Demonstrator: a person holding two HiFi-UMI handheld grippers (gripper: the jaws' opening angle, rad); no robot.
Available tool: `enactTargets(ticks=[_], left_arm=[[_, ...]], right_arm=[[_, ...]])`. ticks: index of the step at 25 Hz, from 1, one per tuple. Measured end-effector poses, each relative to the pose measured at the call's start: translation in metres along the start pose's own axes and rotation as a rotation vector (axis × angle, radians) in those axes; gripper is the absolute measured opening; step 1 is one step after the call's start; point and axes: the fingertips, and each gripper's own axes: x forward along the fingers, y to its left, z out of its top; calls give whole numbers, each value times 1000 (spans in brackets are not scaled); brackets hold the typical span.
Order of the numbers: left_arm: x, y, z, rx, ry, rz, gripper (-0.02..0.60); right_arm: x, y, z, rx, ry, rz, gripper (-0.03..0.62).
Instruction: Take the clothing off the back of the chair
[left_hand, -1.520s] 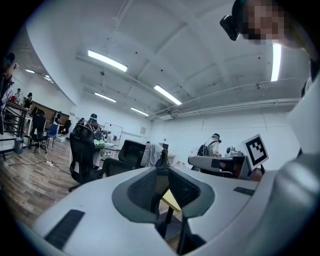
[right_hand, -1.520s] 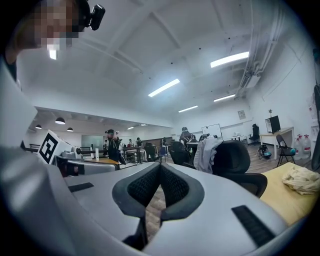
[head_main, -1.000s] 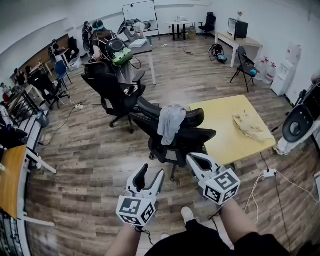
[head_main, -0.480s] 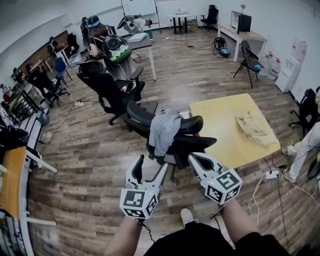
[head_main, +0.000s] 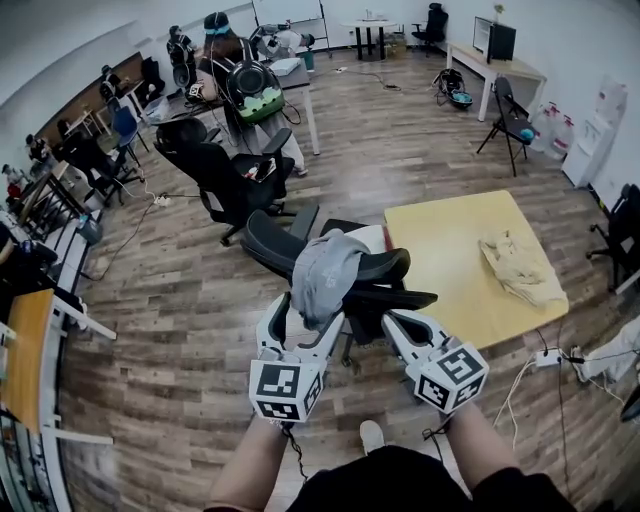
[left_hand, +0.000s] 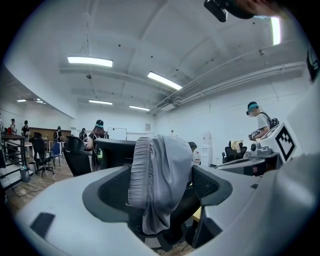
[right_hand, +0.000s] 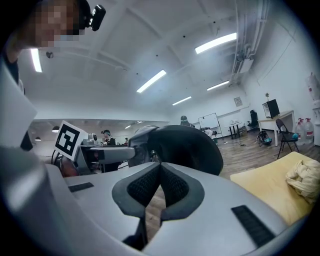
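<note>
A grey garment (head_main: 322, 275) hangs over the top of a black office chair's back (head_main: 385, 268), right in front of me. My left gripper (head_main: 303, 316) is at the garment's lower end. Its jaws are opening, and in the left gripper view the garment (left_hand: 162, 175) hangs between them with neither pad pressing on it. My right gripper (head_main: 398, 322) is just short of the chair back, to the right of the garment. It is shut with nothing in it, and in the right gripper view its pads (right_hand: 175, 187) meet in front of the chair back (right_hand: 187, 145).
A yellow table (head_main: 450, 250) stands right of the chair with a beige cloth (head_main: 520, 268) on it. A second black chair (head_main: 225, 175) and a person with a backpack (head_main: 245, 85) are beyond. A power strip with cable (head_main: 548, 357) lies on the wooden floor at right.
Both grippers have moved forward to the chair back. The left jaws have spread wider and now stand on either side of the garment's lower end. The right gripper has stayed shut.
</note>
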Motion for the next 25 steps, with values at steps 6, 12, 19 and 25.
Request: enactTargets(ticks=[6,12,19,25], left_arm=[[26,3,2,13,17,16,391],[35,6,3,14,17,46,391],[33,12,0,-7,21,92,357],[25,13,6,-36,19,112,84]], right_arm=[[9,-18,-5,12,13,27,12],[8,-32,-9,23,21,27,12],[7,-34,-14,28,23,33,12],[3,-33,-7,36,18,28,12]])
